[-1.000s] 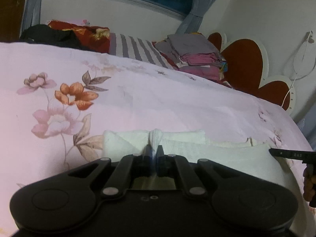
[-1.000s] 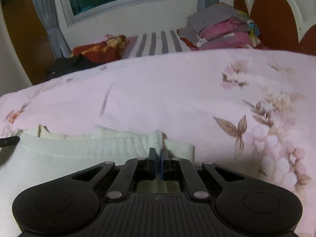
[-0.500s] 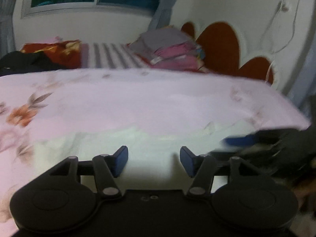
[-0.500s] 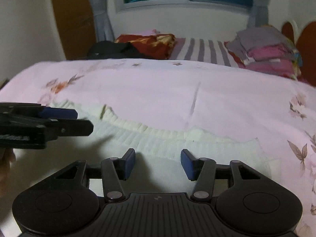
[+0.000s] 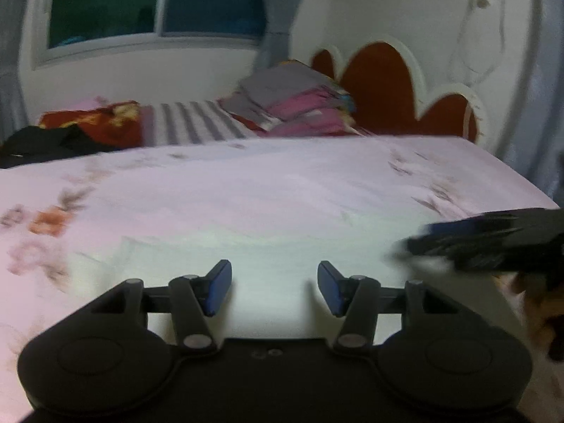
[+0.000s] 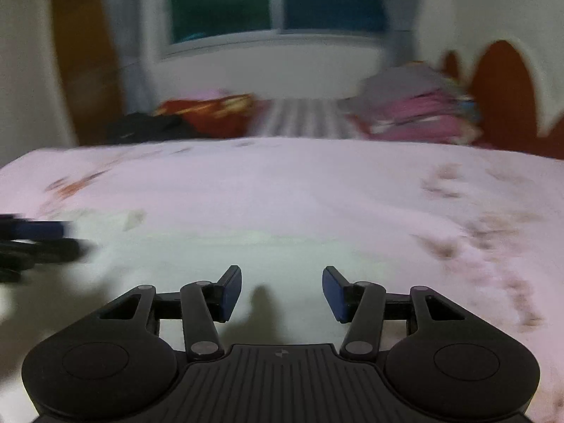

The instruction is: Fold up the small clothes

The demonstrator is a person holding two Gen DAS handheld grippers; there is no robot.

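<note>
A small white ribbed garment lies flat on the pink floral bedsheet; it also shows in the right wrist view. My left gripper is open and empty just above the garment's near part. My right gripper is open and empty above the same garment. Each gripper shows blurred at the edge of the other's view: the right one, the left one. Both views are motion-blurred.
A stack of folded grey and pink clothes sits at the far side by the red and white headboard. A striped pillow, a red floral cloth and a black garment lie along the back.
Both grippers were shut on the garment's far edge one second ago. They have opened, let it go and drawn back and up above it.
</note>
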